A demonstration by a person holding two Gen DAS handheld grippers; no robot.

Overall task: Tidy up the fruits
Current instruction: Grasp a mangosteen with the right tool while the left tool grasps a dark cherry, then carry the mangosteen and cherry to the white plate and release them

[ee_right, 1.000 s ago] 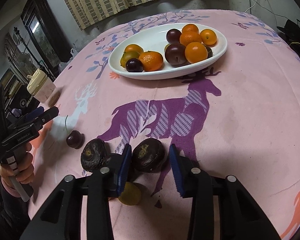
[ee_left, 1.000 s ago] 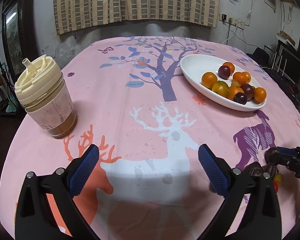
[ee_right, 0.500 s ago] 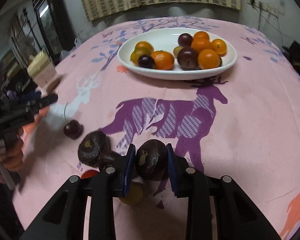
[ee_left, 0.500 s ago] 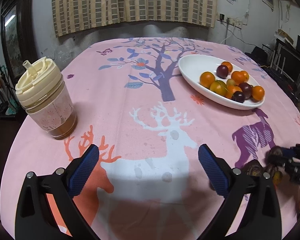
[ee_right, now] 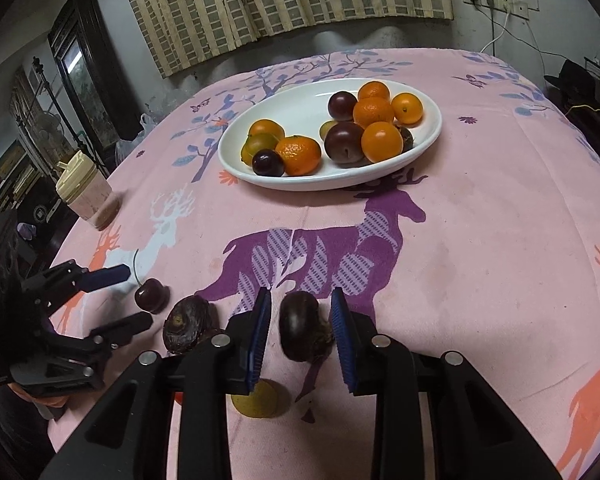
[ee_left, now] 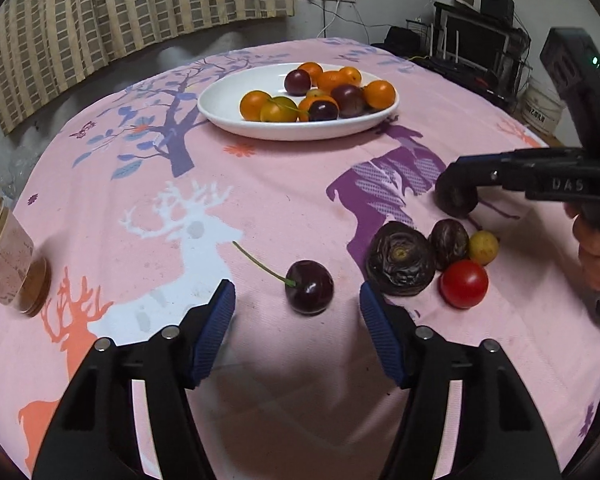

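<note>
**While the plate waits, two fruits sit framed**

With oranges and plums on the white plate (ee_right: 428, 136), the right gripper (ee_right: 300, 328) brackets a dark passion fruit (ee_right: 300, 330), jaws parted, not visibly touching; it should close squarely. The left gripper (ee_left: 296, 308), wide open, frames the cherry (ee_left: 309, 287).

The tablecloth (ee_right: 500, 208) is pink, printed with a purple deer, a white deer, orange deer and blue-leaved trees. The plate (ee_right: 300, 100) is white, holding orange and dark purple fruit. The cherry (ee_left: 309, 287) is dark red, the tomato (ee_left: 464, 284) bright red.
</note>
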